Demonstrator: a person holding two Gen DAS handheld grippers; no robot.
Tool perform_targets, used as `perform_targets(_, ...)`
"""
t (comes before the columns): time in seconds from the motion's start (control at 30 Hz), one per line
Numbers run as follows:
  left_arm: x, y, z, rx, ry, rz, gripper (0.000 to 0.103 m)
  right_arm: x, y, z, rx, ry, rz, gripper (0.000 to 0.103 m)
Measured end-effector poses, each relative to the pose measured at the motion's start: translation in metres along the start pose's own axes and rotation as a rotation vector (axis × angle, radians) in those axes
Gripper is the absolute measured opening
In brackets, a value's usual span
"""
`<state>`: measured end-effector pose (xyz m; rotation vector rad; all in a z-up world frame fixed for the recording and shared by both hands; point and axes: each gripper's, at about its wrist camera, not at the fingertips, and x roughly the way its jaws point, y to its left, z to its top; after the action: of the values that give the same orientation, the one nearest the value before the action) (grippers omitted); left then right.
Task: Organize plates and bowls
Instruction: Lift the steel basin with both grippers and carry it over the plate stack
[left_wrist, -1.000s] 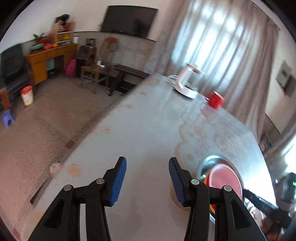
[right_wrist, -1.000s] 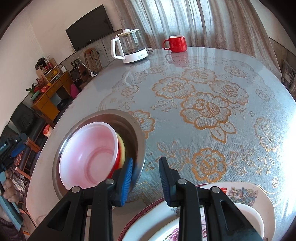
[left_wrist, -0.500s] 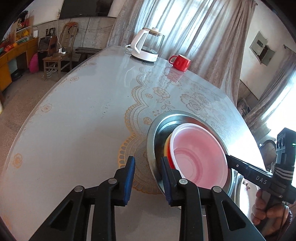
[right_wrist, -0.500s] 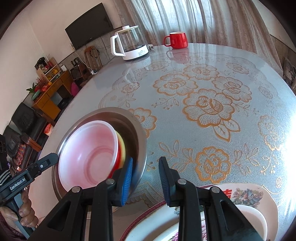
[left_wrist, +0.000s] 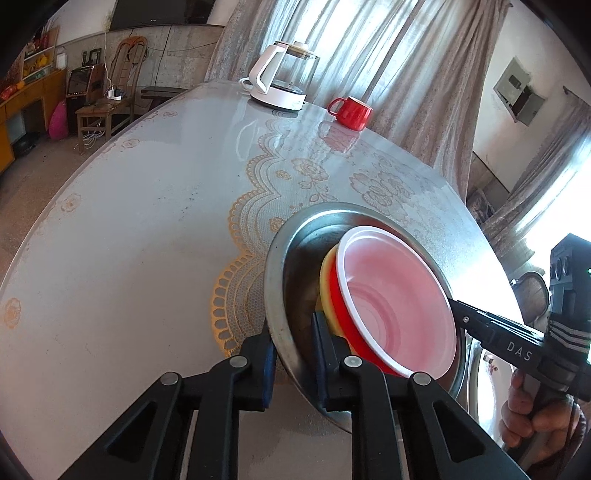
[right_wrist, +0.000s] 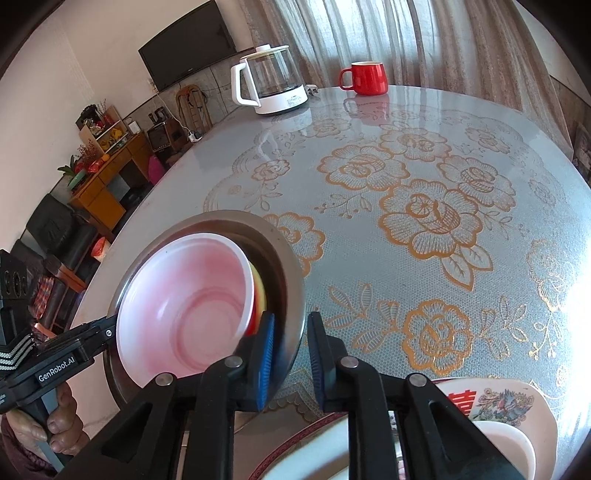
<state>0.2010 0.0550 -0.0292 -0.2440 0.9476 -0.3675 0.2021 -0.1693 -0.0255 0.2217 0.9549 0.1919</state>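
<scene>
A steel bowl holds a stack of plastic bowls: a pink-white one on top, red and yellow ones under it. The steel bowl is tilted and lifted off the table. My left gripper is shut on its near rim, one finger inside, one outside. My right gripper is shut on the opposite rim the same way. Decorated plates lie under my right gripper at the table's near edge.
A round table with a gold-flowered lace cloth carries a glass kettle and a red mug at the far side. Beyond the table's left edge are the floor, a wooden cabinet and chairs.
My left gripper swung in from the bare table to the steel bowl and closed on its rim. My right gripper stayed on the opposite rim, and the bowl has risen and tilted.
</scene>
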Motion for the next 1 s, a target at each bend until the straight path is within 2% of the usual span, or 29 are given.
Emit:
perform_targets(0.13,-0.007,0.005,-0.006,-0.019,0.002,-0.019,0.019,0.003,-0.001,0.001,0.012,0.026,0.04,0.014)
perform_targets(0.27,-0.008,0.0,-0.006,0.007,-0.007,0.02,0.022,0.006,-0.004,0.002,0.023,0.043,0.074,0.014)
perform_targets(0.4,-0.007,-0.003,-0.004,0.007,-0.024,0.037,0.019,0.011,-0.001,0.001,0.014,0.055,0.069,0.015)
perform_targets(1.0,-0.034,-0.009,-0.032,0.011,-0.09,0.082,0.02,0.005,0.006,-0.016,0.009,0.059,0.09,0.013)
